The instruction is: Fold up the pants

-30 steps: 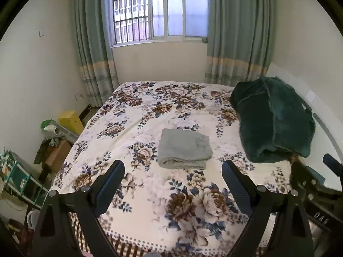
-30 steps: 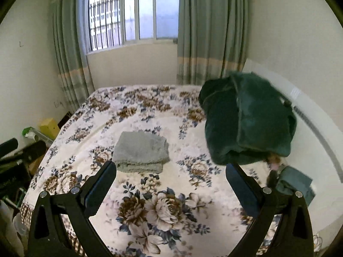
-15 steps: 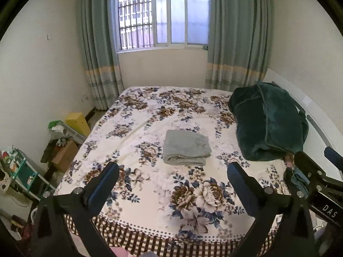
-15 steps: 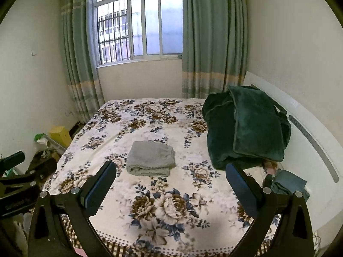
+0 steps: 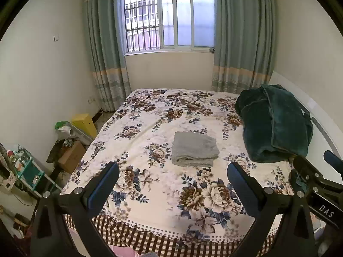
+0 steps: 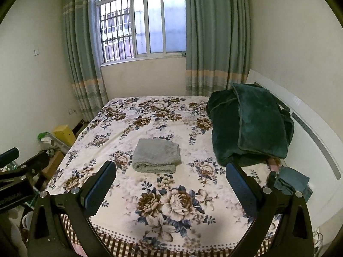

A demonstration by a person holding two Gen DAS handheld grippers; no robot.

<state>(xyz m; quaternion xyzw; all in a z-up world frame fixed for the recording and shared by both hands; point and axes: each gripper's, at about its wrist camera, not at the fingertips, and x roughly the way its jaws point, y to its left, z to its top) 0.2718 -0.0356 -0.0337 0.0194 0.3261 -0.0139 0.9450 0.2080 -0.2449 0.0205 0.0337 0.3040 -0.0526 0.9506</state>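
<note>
Gaping wide, both grippers (image 5: pixel 172 176) (image 6: pixel 171 176) hold nothing above folded pants (image 5: pixel 194 149).

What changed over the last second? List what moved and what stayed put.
Both claws pulled back and up, away from the bed: the checked bed edge and more of the room now show. Left claw and right claw stayed open and empty; nothing was grasped or released. The folded grey pants lie unchanged mid-bed, and the dark green blanket stays heaped at the right side.
</note>
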